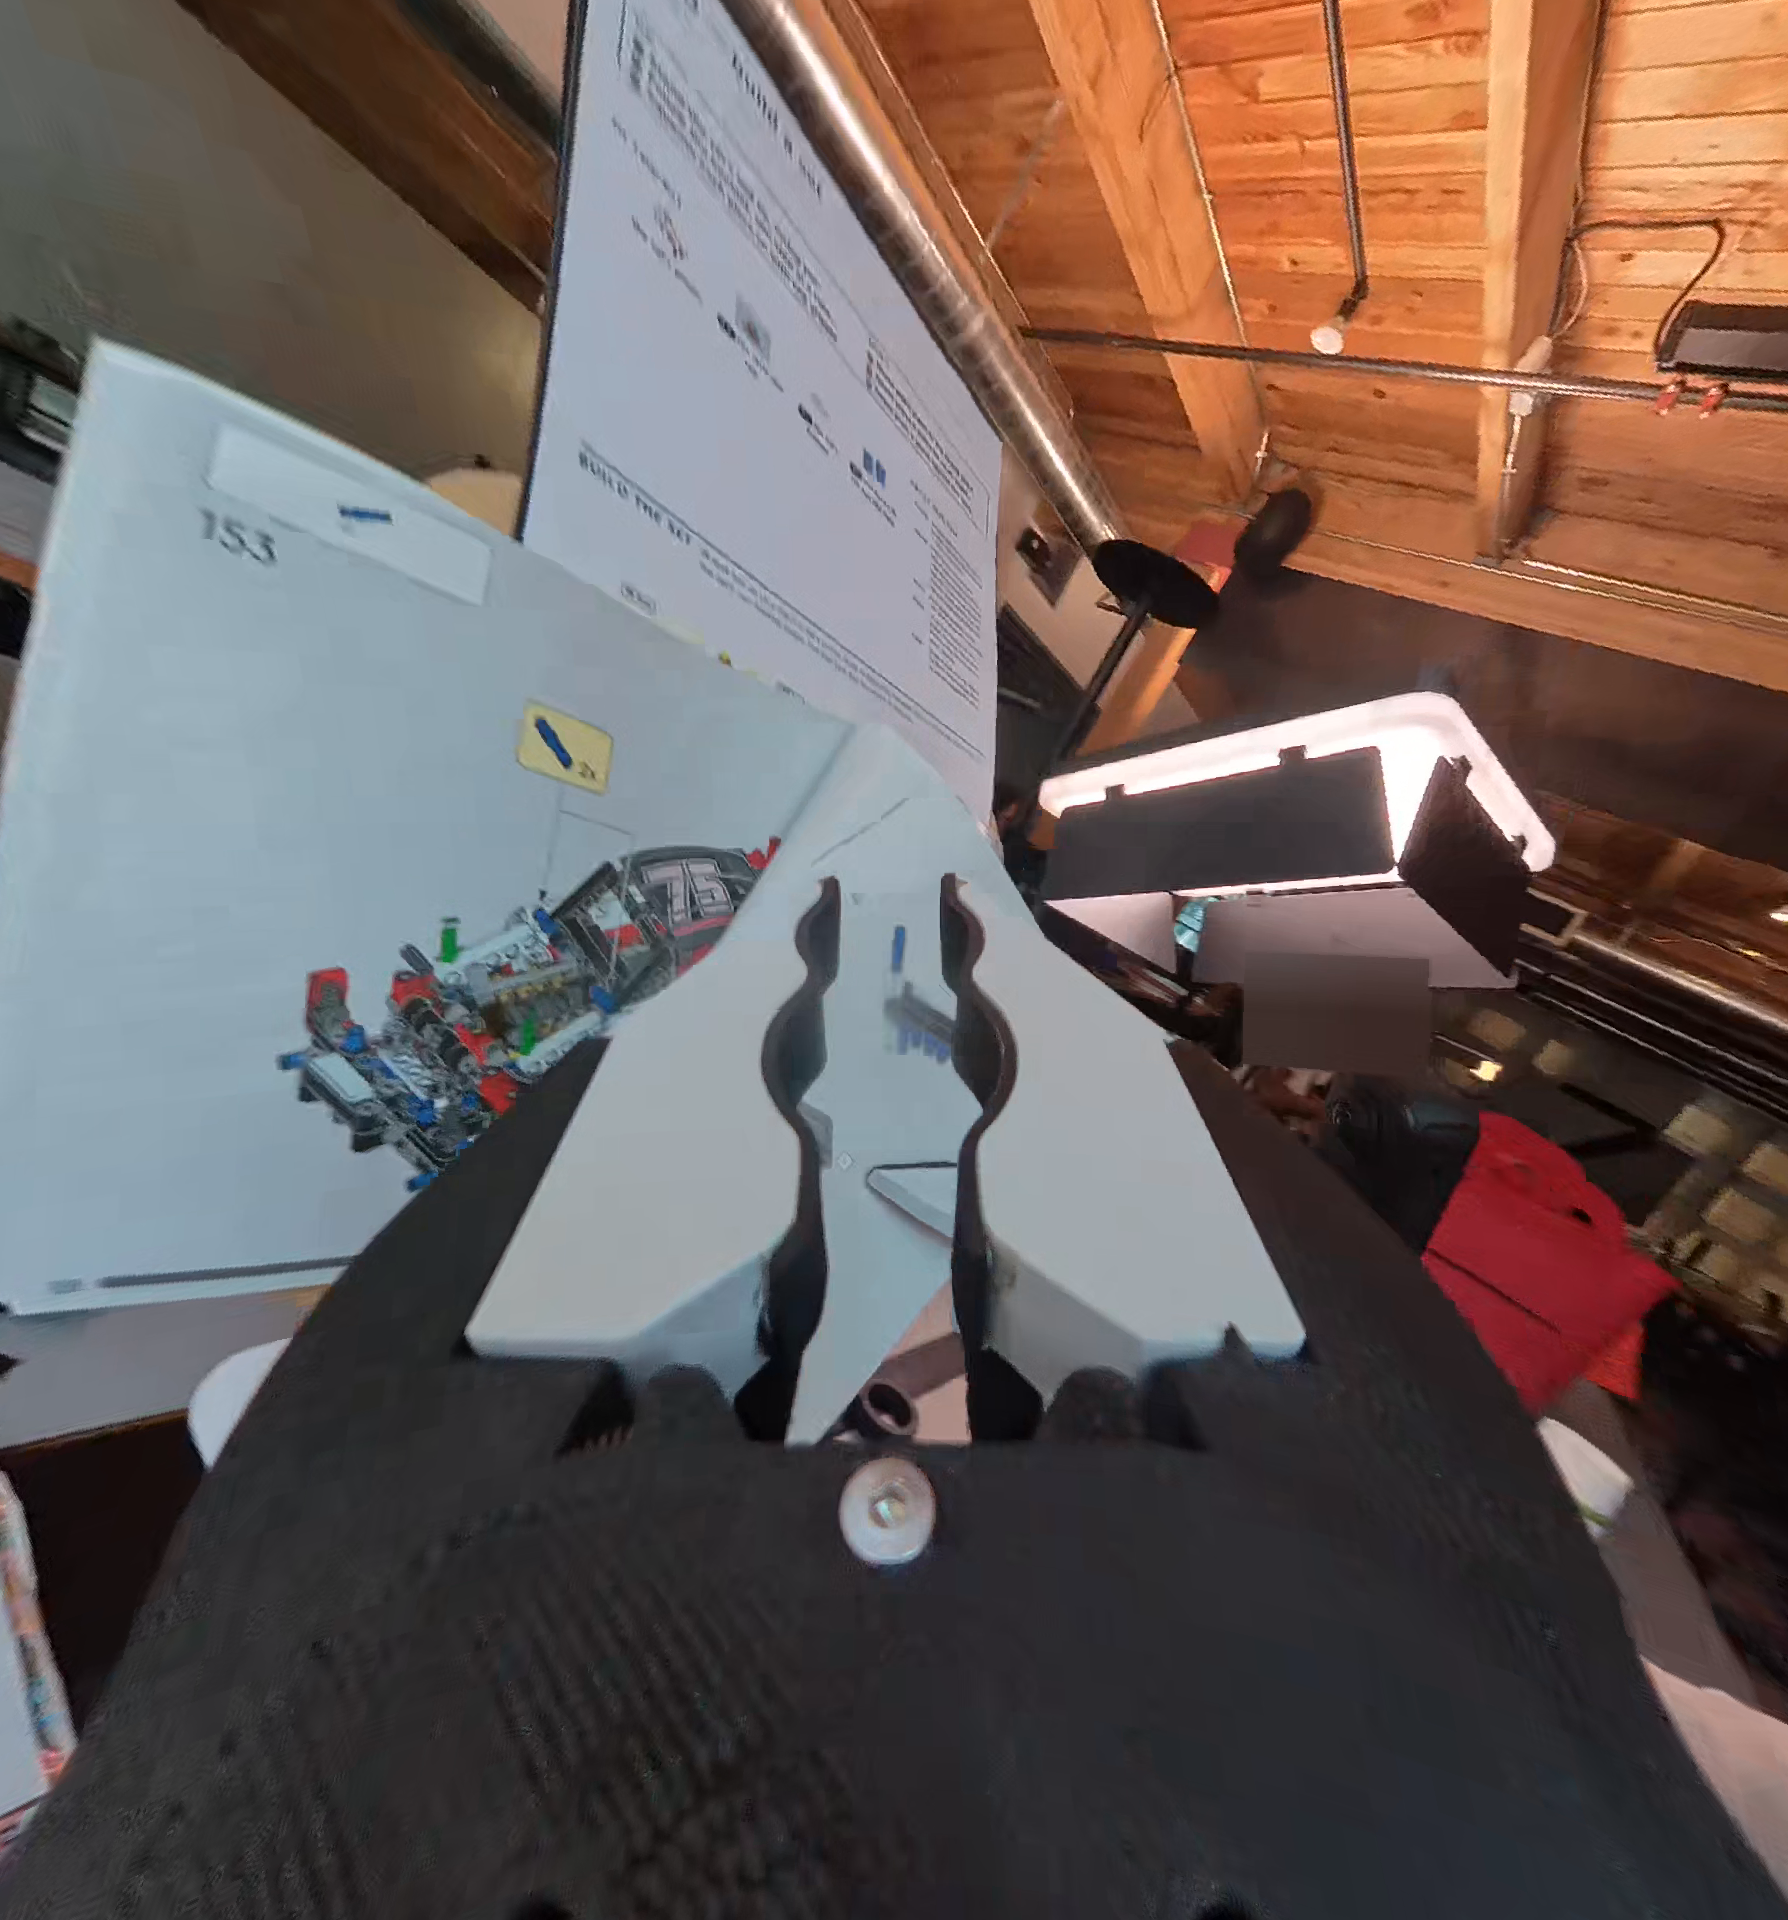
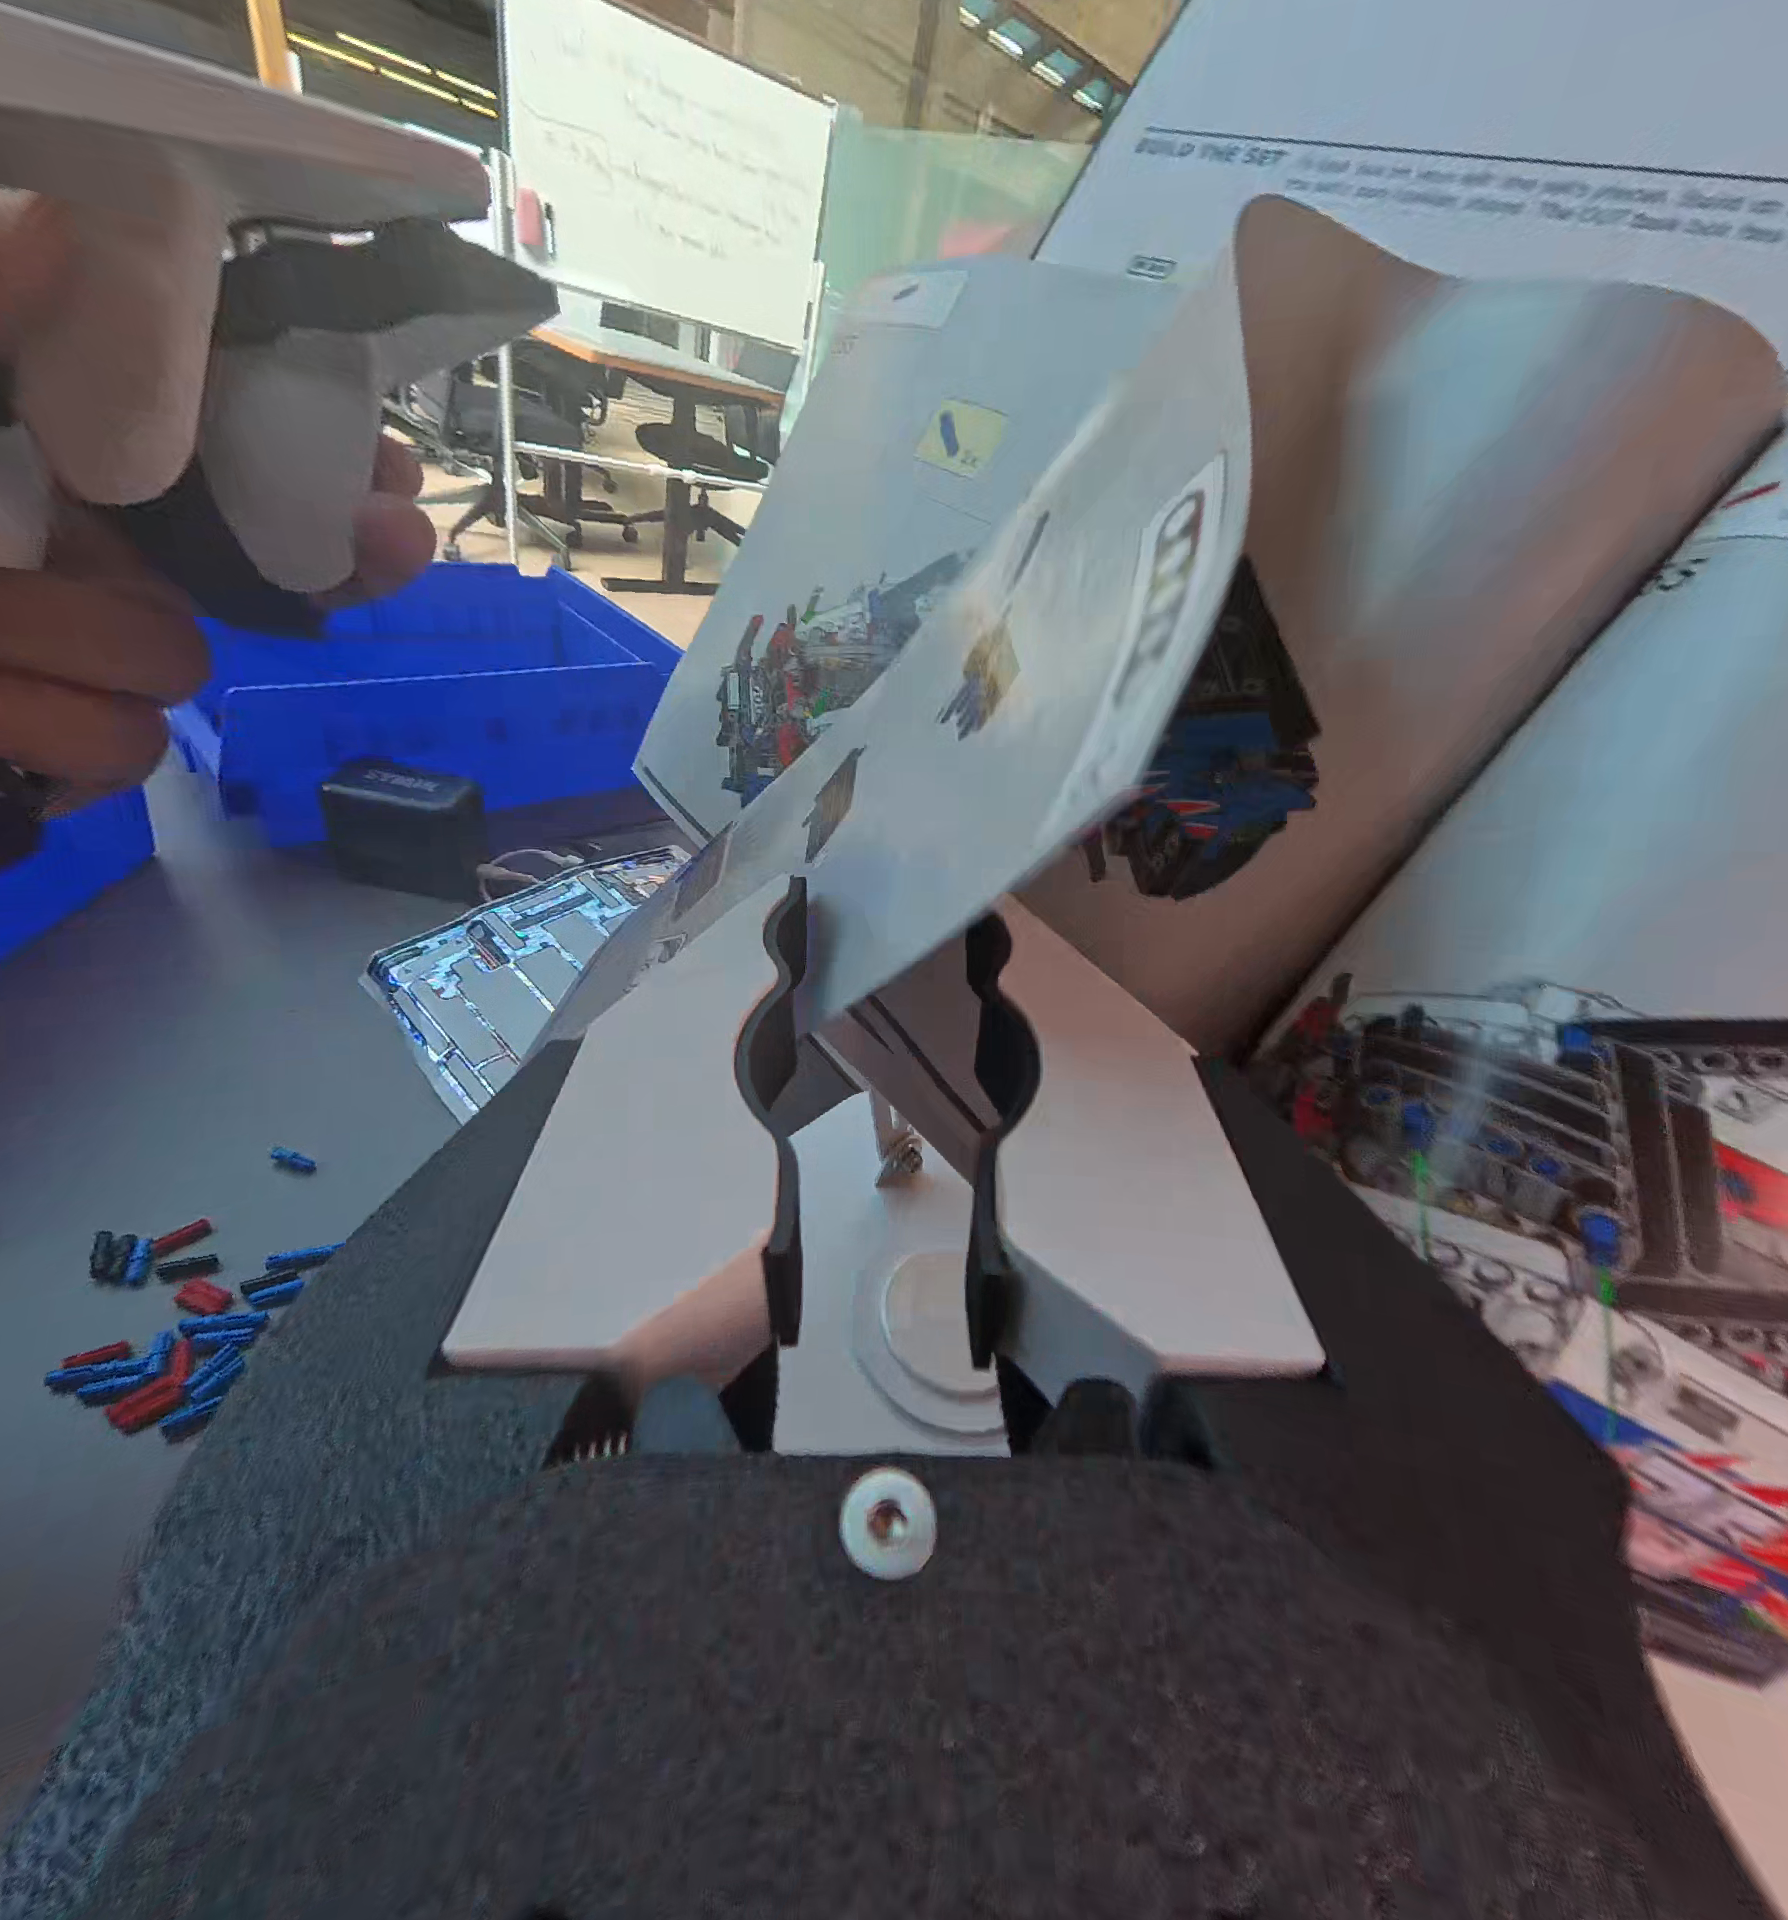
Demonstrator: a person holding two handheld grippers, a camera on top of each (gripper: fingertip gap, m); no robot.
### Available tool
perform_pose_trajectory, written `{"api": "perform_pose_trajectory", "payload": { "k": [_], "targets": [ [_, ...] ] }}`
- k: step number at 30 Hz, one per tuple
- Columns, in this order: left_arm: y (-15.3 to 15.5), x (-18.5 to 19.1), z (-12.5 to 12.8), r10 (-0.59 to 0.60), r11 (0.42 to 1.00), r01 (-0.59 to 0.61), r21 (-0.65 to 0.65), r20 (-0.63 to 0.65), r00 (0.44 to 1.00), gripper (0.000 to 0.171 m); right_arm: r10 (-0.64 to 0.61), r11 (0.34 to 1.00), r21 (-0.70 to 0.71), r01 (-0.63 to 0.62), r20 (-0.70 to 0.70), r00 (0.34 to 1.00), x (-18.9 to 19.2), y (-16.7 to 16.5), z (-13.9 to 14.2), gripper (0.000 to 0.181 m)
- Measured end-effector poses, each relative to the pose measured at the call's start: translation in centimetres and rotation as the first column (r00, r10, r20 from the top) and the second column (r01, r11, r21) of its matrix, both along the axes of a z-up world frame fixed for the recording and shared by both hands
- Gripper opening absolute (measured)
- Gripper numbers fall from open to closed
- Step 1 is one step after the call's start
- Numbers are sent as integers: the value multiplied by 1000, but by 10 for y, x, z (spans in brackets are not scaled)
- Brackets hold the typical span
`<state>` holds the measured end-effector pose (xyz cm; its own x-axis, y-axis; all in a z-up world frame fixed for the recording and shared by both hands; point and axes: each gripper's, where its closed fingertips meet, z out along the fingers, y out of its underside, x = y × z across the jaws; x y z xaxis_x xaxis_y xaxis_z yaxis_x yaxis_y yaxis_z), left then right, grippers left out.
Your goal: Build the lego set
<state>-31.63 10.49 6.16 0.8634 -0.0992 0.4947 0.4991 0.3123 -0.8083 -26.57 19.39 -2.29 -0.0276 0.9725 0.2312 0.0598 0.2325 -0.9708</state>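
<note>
The open instruction booklet (image 1: pixel 277 810) stands propped up in front of me, with a printed picture of a red, black and white car model. One loose page (image 1: pixel 885 1049) curls toward the left gripper (image 1: pixel 888 906), which is open, with the page showing in the gap between its fingers. In the right wrist view the same curling page (image 2: pixel 973 717) lies across the tips of the right gripper (image 2: pixel 888 920). That gripper is open, and the page edge runs between its fingers. Loose red, blue and black pins (image 2: pixel 173 1340) lie on the grey table (image 2: pixel 142 1039).
A large white printed sheet (image 1: pixel 765 312) stands behind the booklet. Blue bins (image 2: pixel 433 707), a small black box (image 2: pixel 402 821) and a shiny sticker sheet (image 2: pixel 474 987) lie at left. A hand (image 2: pixel 38 644) holds the other gripper at upper left. A white round stand base (image 2: pixel 931 1340) sits below the booklet. About 15 centimetres separates my left fingertips from my right.
</note>
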Motion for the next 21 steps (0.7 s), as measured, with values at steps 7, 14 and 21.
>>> {"api": "perform_pose_trajectory", "payload": {
  "k": [7, 14, 21],
  "targets": [
    [-12, 80, 23, 1, 995, -44, -90, -427, 904, 9, 284, 934, 181, -307, 141, 948, -33, -87, -28, 65],
    [27, 75, -9, 38, 920, -263, -292, -600, 799, 7, 410, 849, 283, -445, 177, 895, -19, -129, -50, 60],
    [66, 1, -80, 47, 800, -356, -483, -540, 840, 6, -168, 984, 29, 177, -188, 968, 21, 1, 12, 0]
  ]
}}
